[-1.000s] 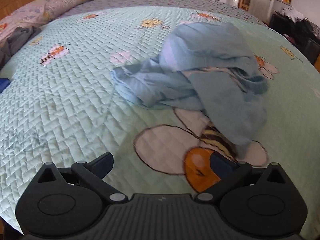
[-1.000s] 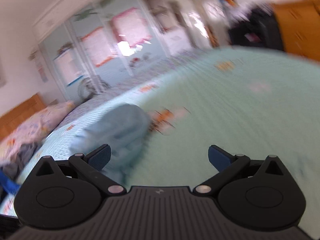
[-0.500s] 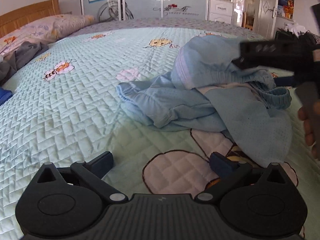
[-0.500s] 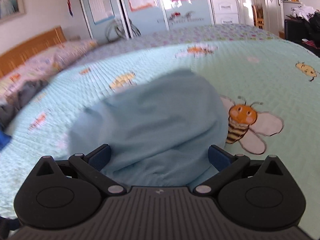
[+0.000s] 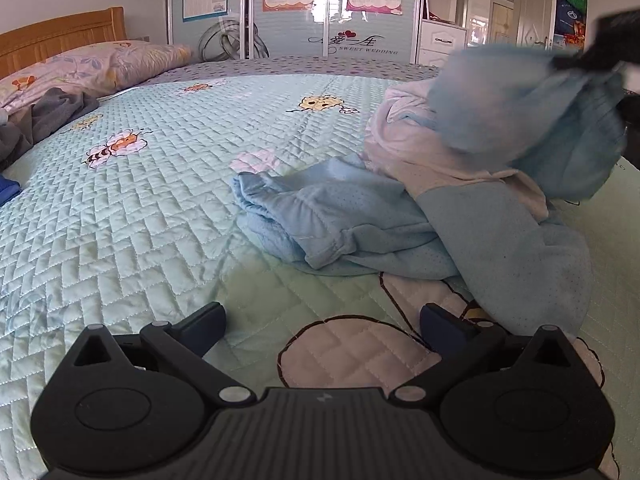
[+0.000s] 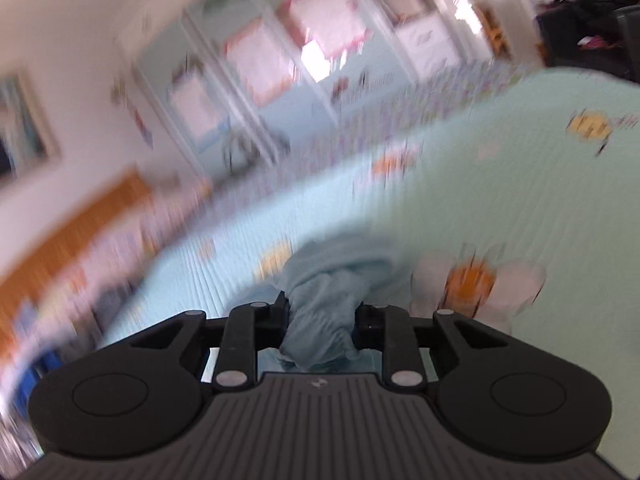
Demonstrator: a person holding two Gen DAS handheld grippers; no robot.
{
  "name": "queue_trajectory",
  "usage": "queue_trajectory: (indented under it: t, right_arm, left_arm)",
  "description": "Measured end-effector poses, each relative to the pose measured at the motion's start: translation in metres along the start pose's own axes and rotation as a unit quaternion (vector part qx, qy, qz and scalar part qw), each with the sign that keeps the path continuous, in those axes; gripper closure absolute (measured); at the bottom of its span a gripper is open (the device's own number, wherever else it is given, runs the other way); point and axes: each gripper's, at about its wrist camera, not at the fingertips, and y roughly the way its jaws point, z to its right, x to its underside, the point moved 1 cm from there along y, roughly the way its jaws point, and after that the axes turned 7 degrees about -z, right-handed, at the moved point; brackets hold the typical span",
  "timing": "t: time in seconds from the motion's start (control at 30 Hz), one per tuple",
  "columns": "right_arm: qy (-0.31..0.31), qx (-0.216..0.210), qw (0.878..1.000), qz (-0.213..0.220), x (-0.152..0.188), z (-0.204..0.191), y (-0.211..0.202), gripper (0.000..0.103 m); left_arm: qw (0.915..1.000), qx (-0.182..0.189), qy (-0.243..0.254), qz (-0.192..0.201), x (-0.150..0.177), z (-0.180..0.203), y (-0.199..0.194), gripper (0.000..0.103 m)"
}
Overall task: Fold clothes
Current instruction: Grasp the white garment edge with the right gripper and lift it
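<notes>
Right gripper (image 6: 321,320) jaws have just been closing, and they are now pinching a bunched fold of the light blue garment (image 5: 420,216) between them, where half a second back they were standing wide over the heap. That pinched part is lifting off the quilted bedspread (image 5: 140,208) while the rest of the garment is still lying crumpled on the bedspread, near its right side in the left wrist view and beside the big cartoon bee (image 6: 472,284). I judge the task is only starting: the cloth is being picked up for spreading out, and no fold is made yet.

Left gripper (image 5: 323,326) is hanging low over the bedspread with its jaws spread and nothing between them, tilting downward toward the near edge of the garment. Right gripper is pointing closer to level, its view smeared by quick motion, with cloth trailing below it toward the bedspread.
</notes>
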Motion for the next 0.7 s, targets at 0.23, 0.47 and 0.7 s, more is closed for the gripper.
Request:
queue_trajectory:
  t: [0.23,0.47,0.7]
  right_arm:
    - [-0.046,0.144,0.988,0.043,-0.032,0.043,-0.055,0.076]
    - [0.008,0.278,0.96,-0.012,0.002,0.1,-0.052,0.07]
    - [-0.104,0.218,0.97,0.022,0.027,0.047,-0.049,0.04]
  left_arm:
    - [1.0,0.003,-0.001,0.002,0.001,-0.001,0.0,0.0]
    - [0.9999,0.01,-0.004,0.004,0.002,-0.003,-0.001,0.0]
    - [0.9999,0.015,-0.006,0.007,0.002,-0.004,-0.002,0.0]
